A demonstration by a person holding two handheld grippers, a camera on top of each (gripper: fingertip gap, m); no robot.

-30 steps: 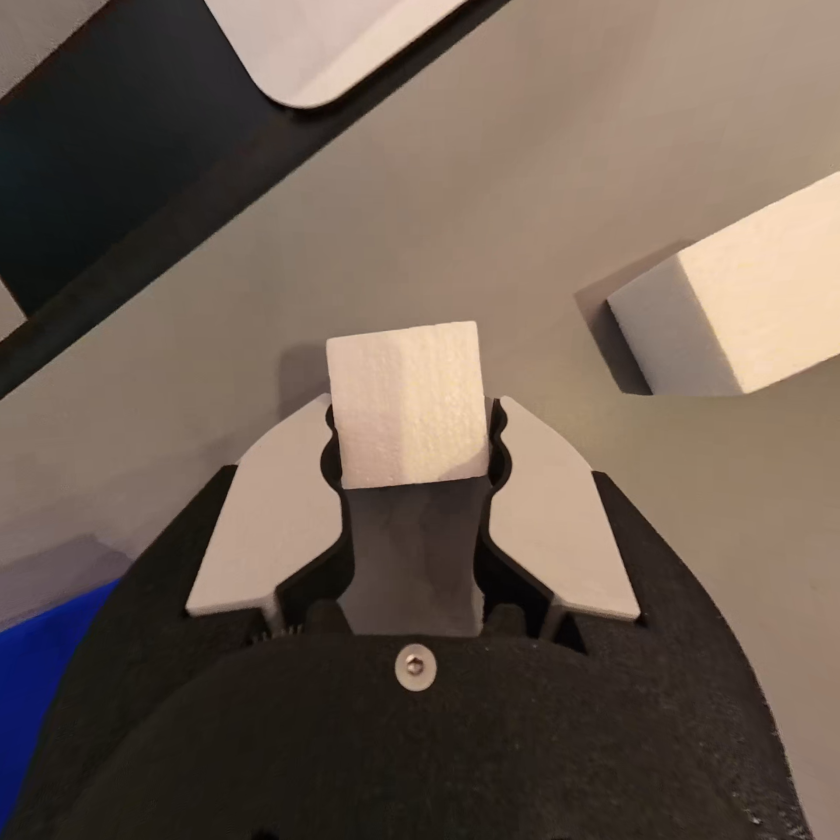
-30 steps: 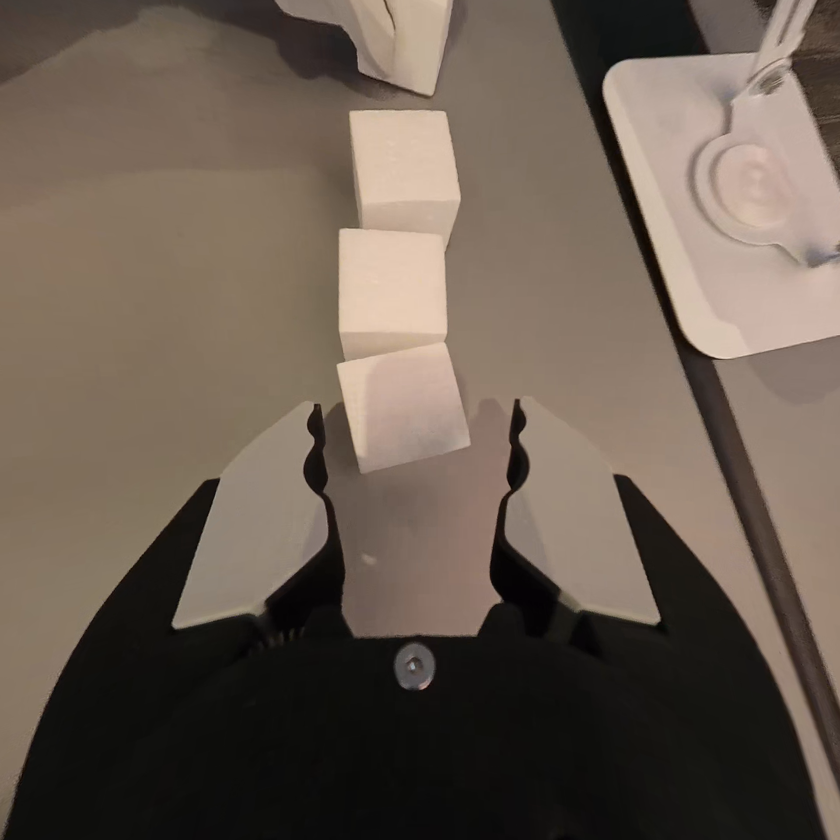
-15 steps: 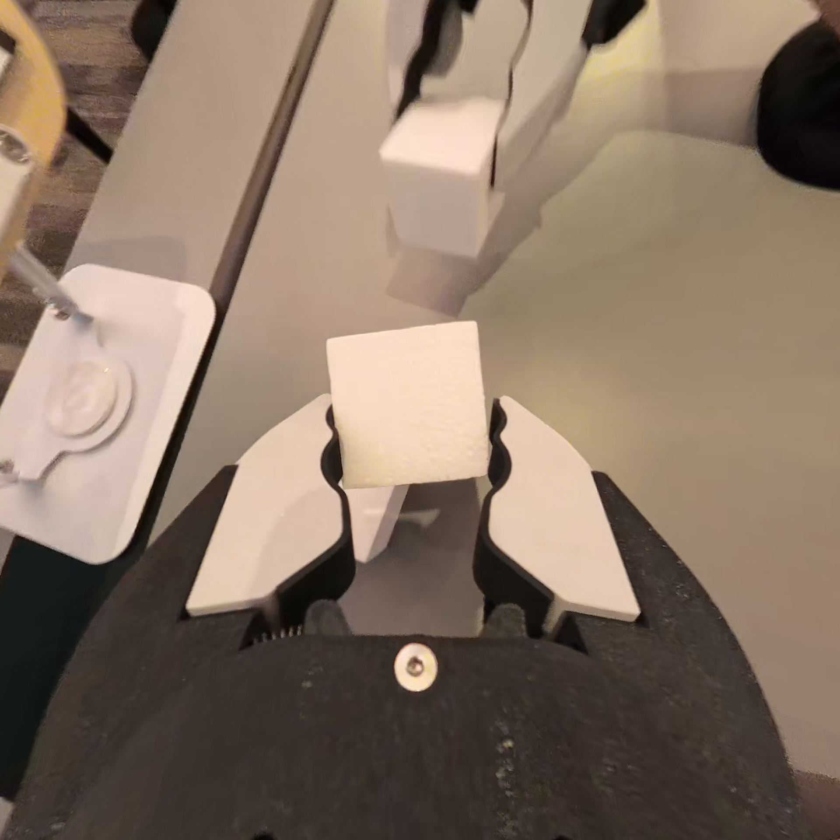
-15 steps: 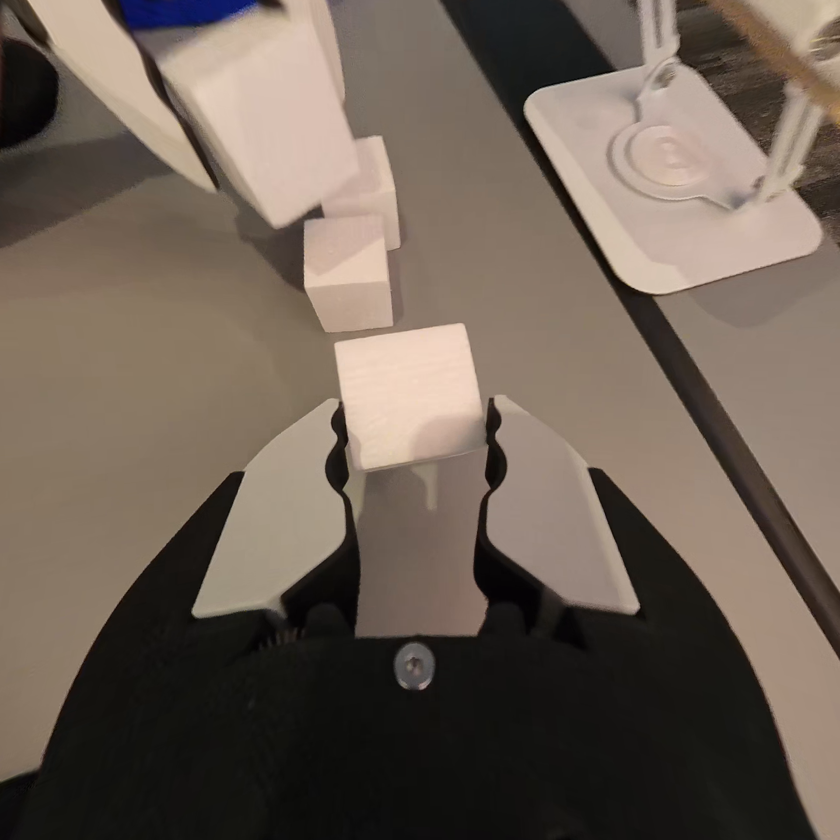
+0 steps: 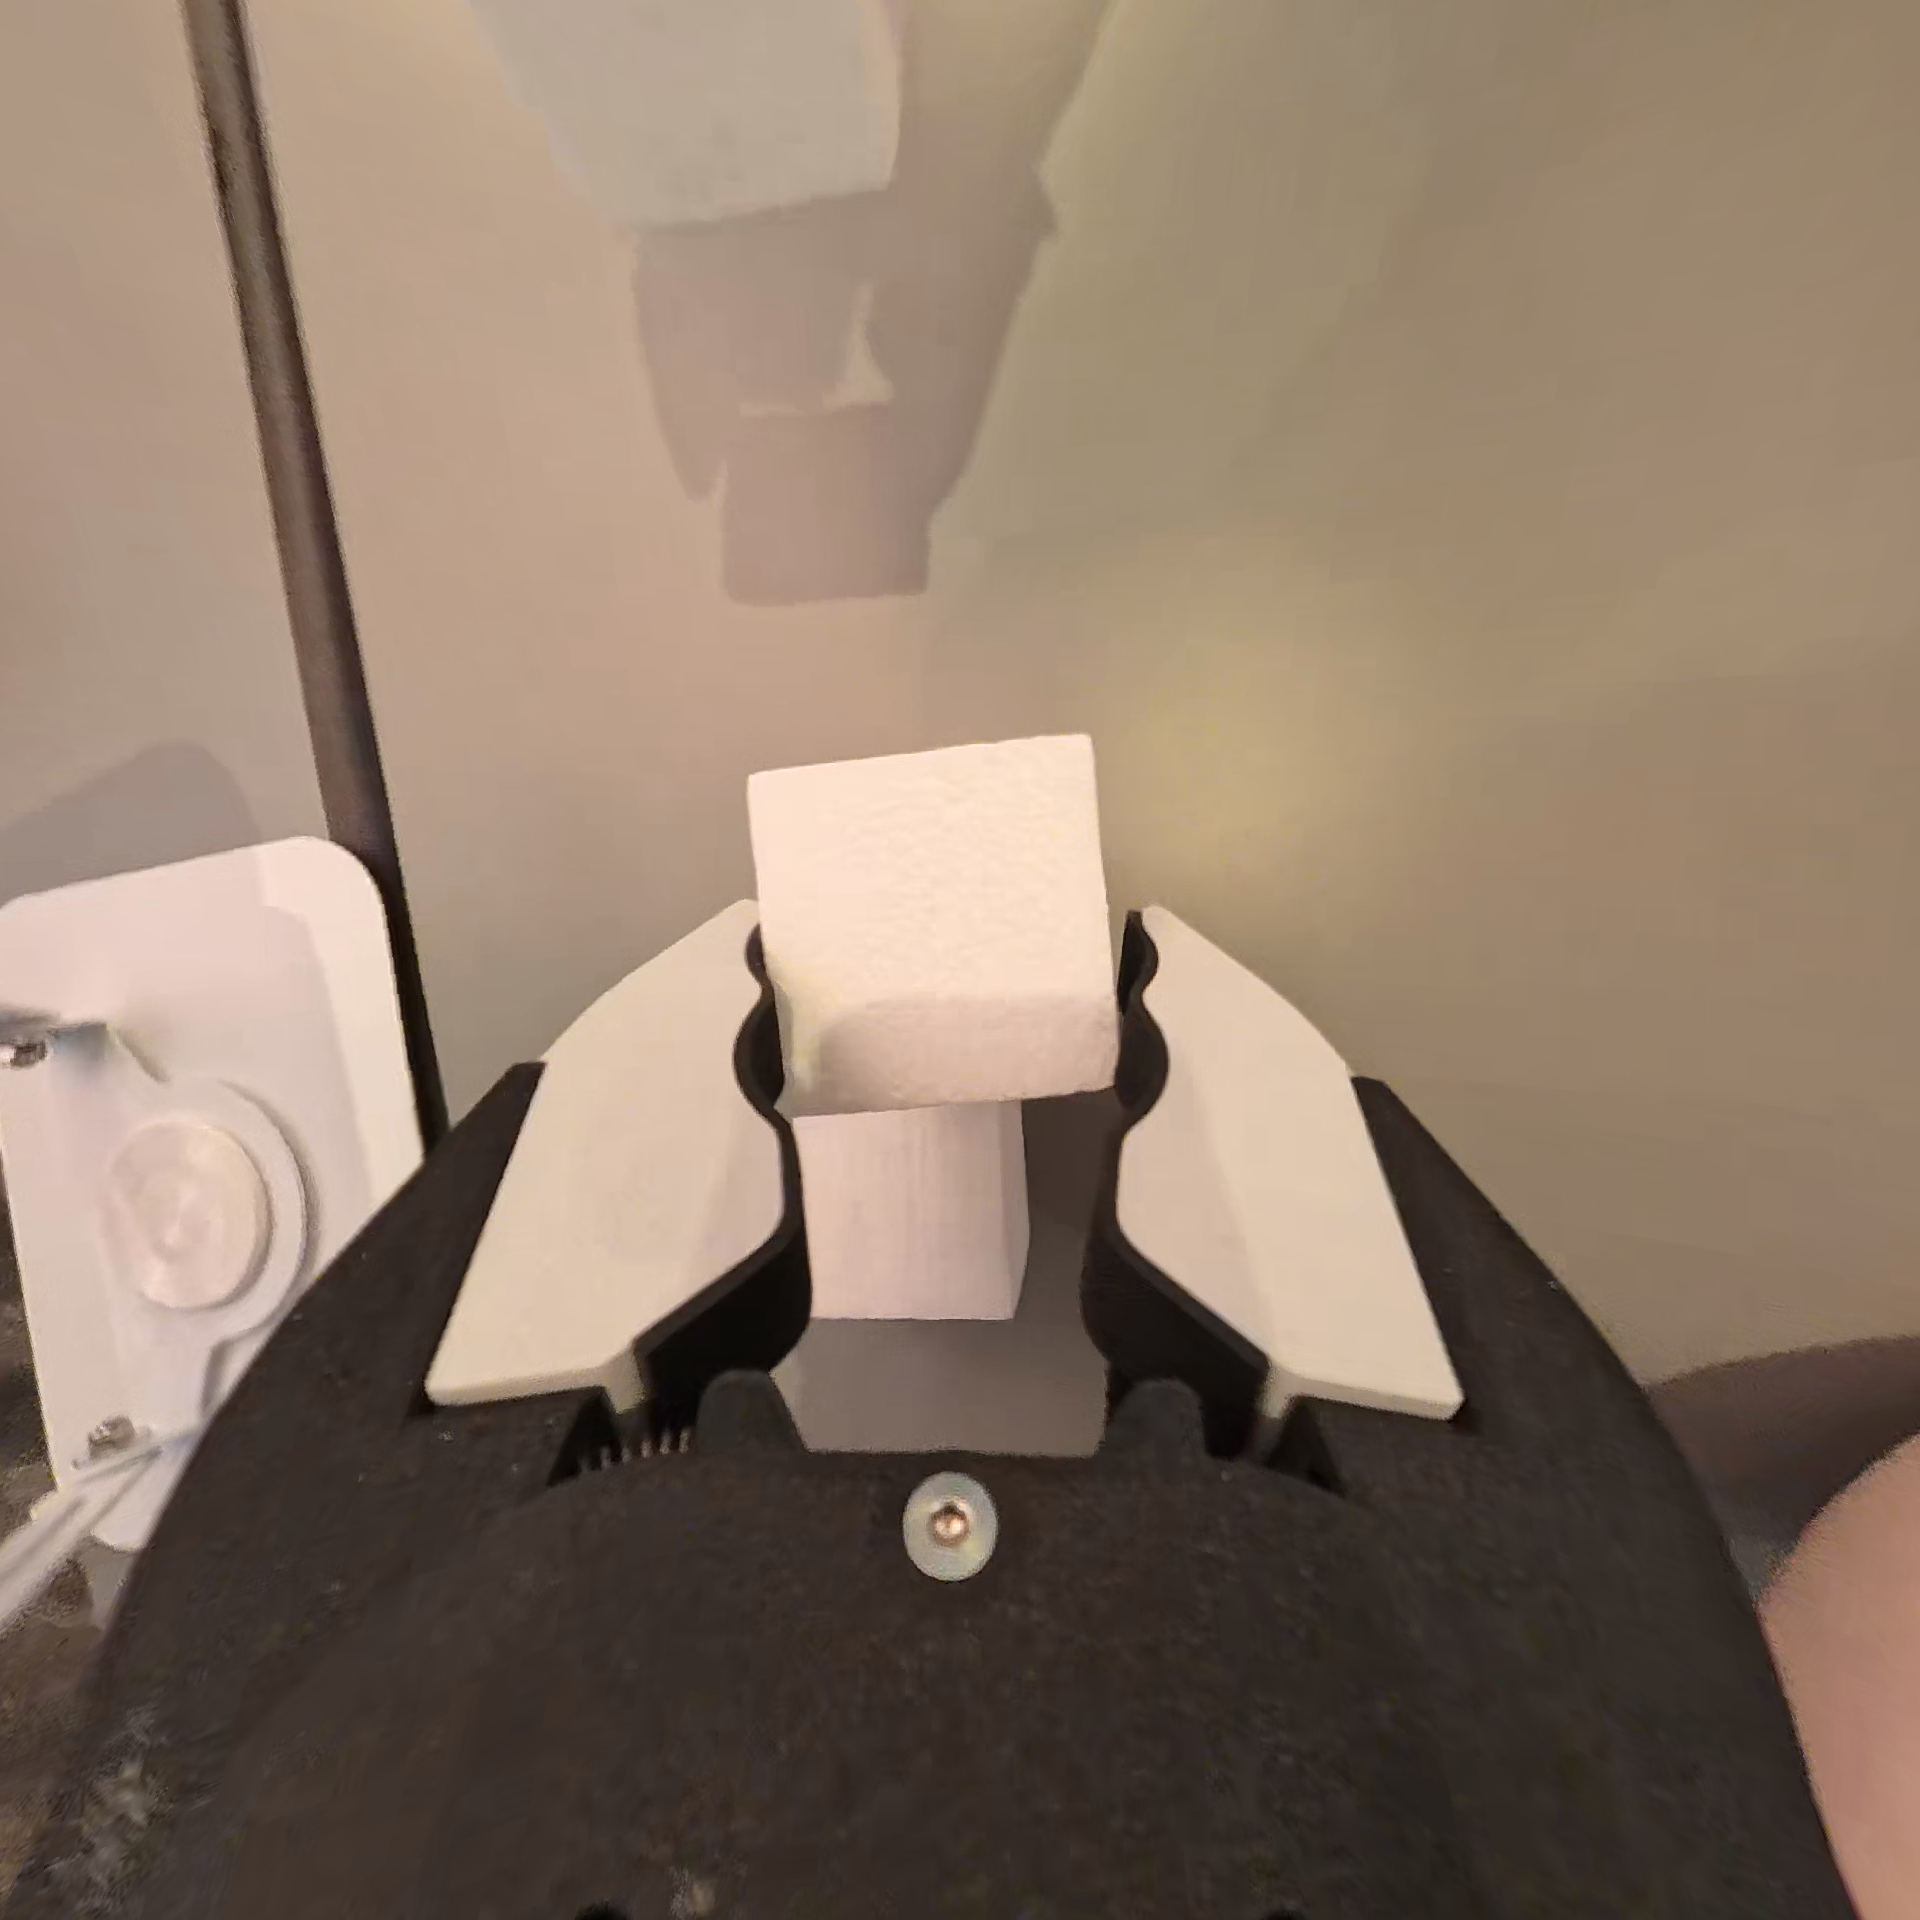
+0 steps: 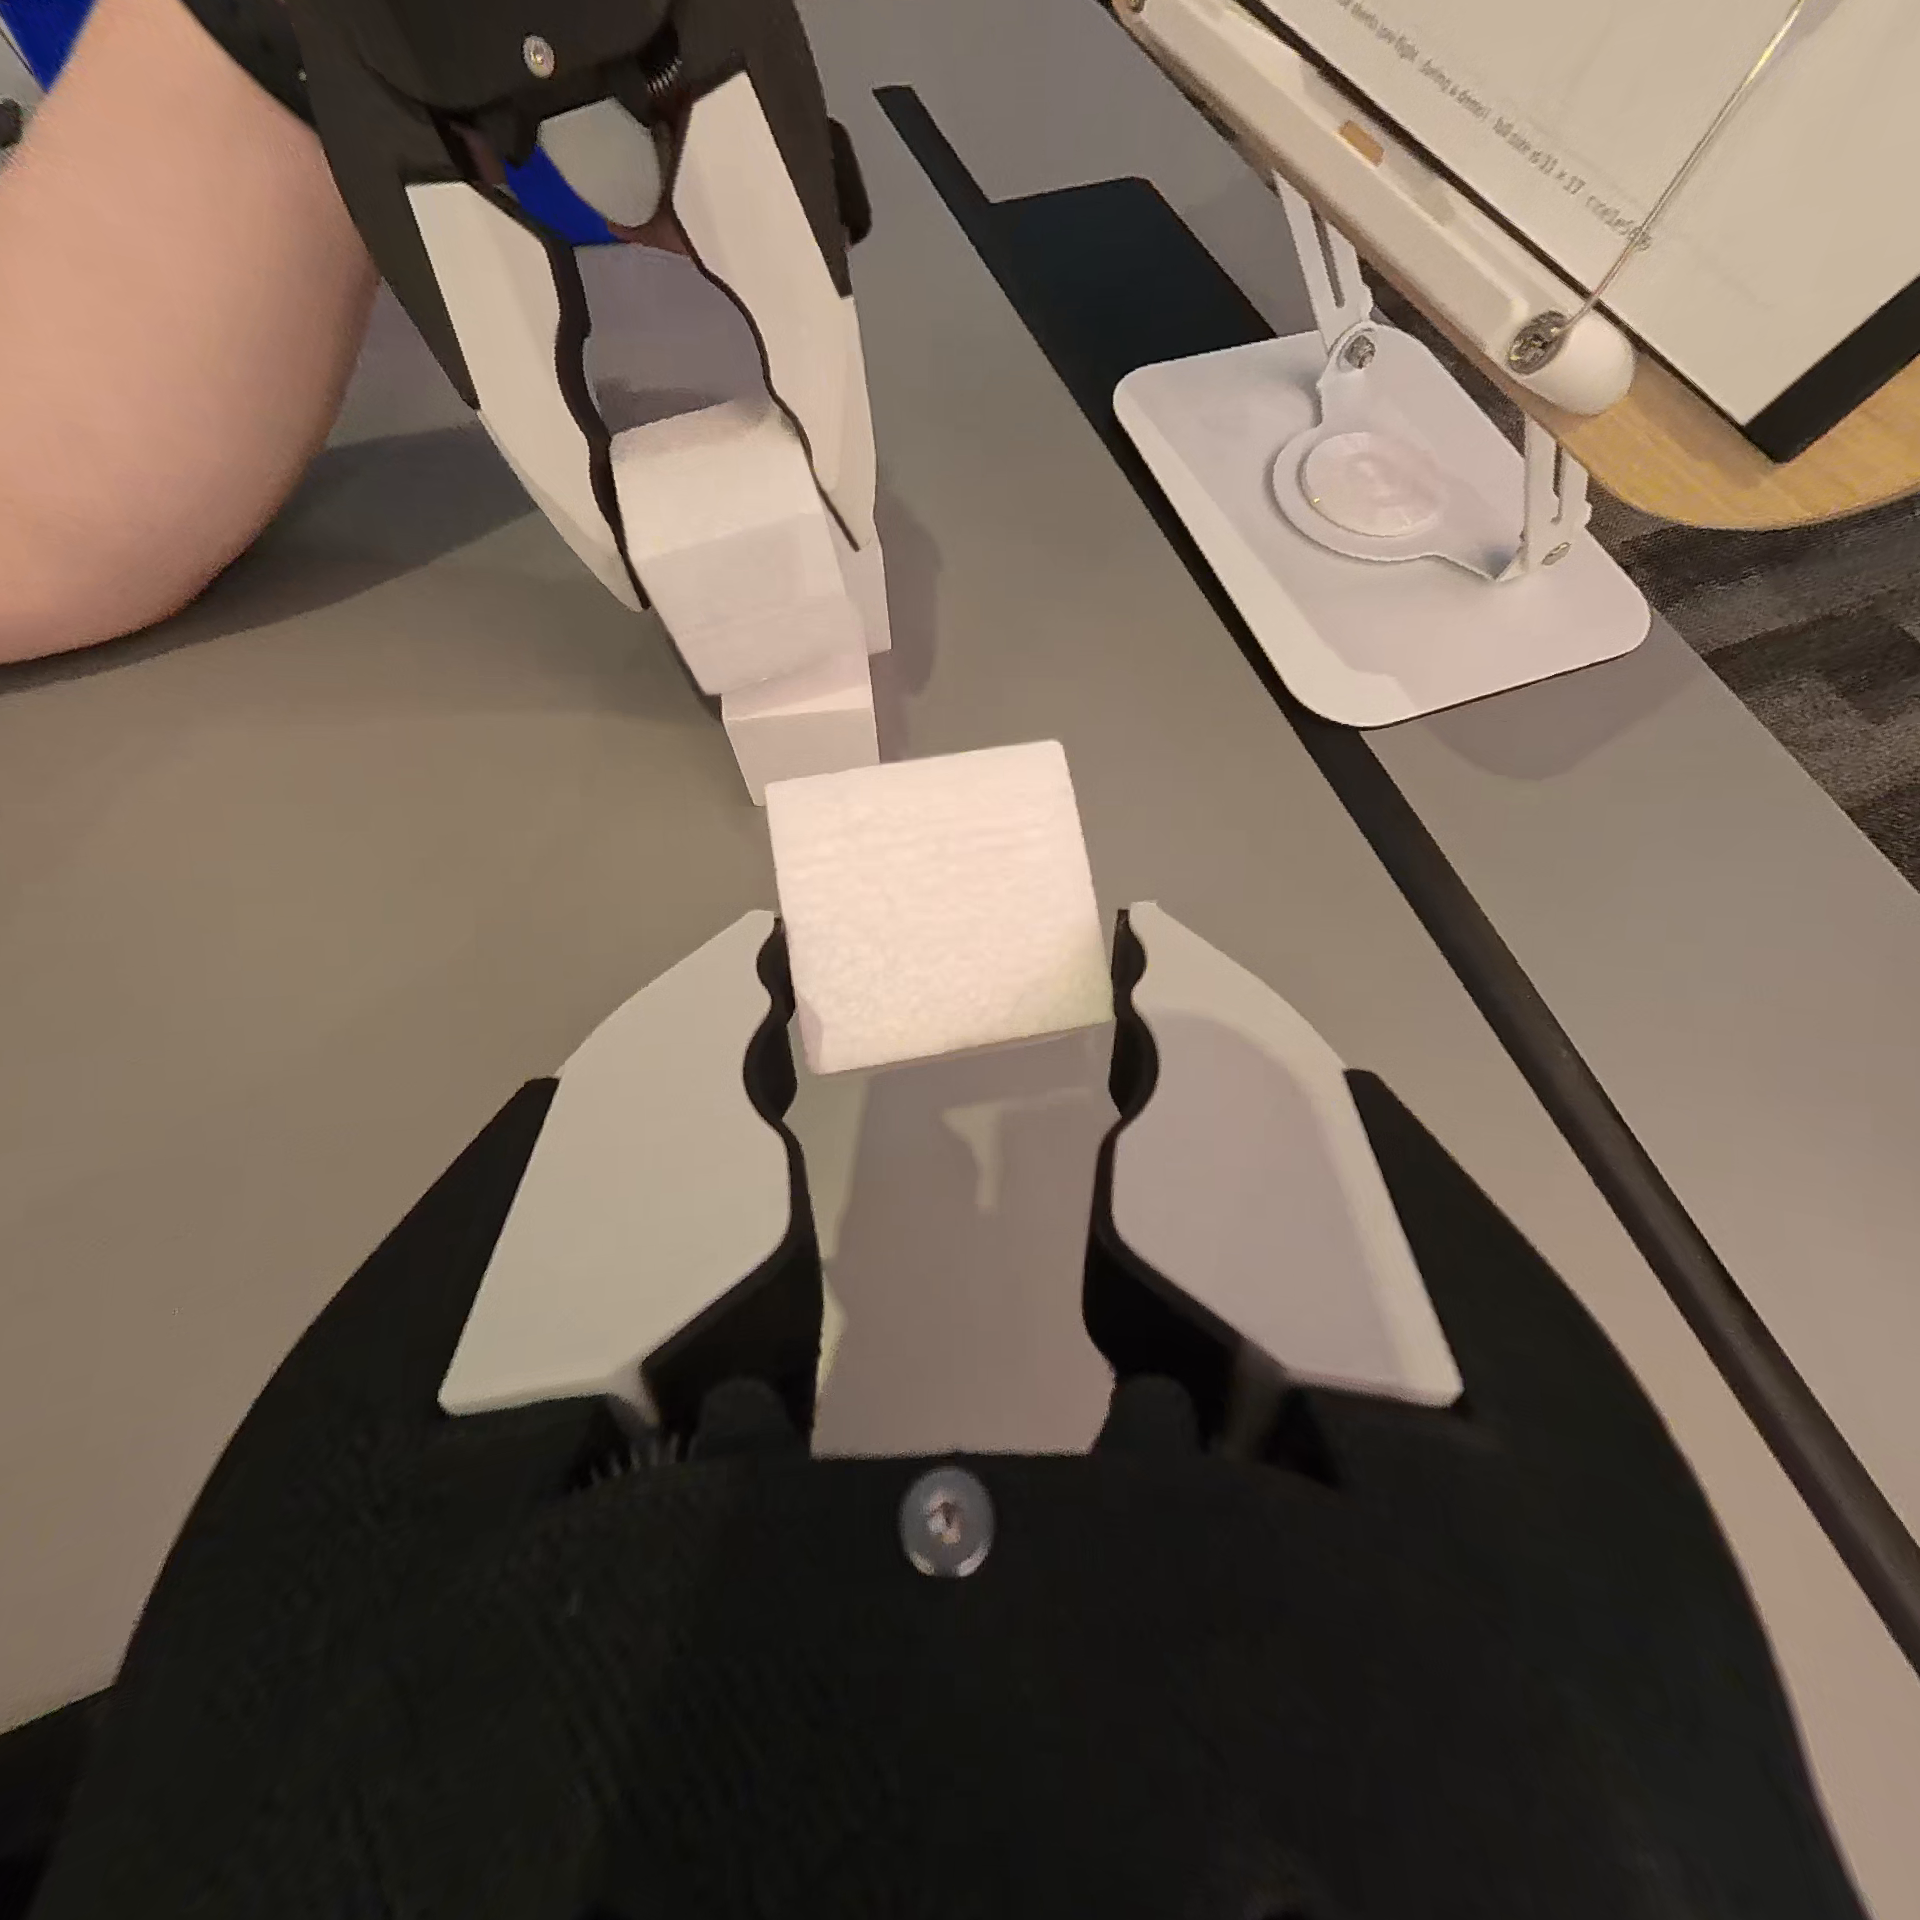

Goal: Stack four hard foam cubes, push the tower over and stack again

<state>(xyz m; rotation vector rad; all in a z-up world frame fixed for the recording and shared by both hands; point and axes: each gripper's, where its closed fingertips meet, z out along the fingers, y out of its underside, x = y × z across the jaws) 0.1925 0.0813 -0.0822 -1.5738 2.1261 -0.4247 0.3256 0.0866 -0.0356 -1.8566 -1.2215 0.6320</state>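
A: Left side first. What is the left gripper [image 5: 940,997] doing?

B: It is gripping a white hard foam cube [image 5: 930,914] between its pale fingertips [image 5: 717,956], clenched on both side faces. That held cube is sitting directly over a second white foam cube [image 5: 909,1226] resting on the grey bench [image 5: 1455,520]. Whether the two are touching, cannot tell from the left wrist view.

A: And from the right wrist view?

B: The left gripper [image 6: 717,499] is reaching down from the far left, its cube [image 6: 727,540] pressing on or just above the lower cube [image 6: 805,732]. A bare forearm [image 6: 156,416] is lying on the bench at the far left edge.

A: Moving to the middle?

B: The right gripper [image 6: 940,987] is clamping a third white foam cube [image 6: 930,904], held off the bench, just beside the lower cube and nearer the camera. In the left wrist view that same cube [image 5: 717,104] is showing blurred at the top edge, its shadow falling on the bench.

A: Anything to the right?

B: A white flat stand base [image 6: 1455,623] is sitting near the bench's right edge, beyond a dark seam [image 6: 1507,987]; a tilted white board [image 6: 1558,156] is leaning above it. The left wrist view is catching the same base [image 5: 208,1039] at its left edge.
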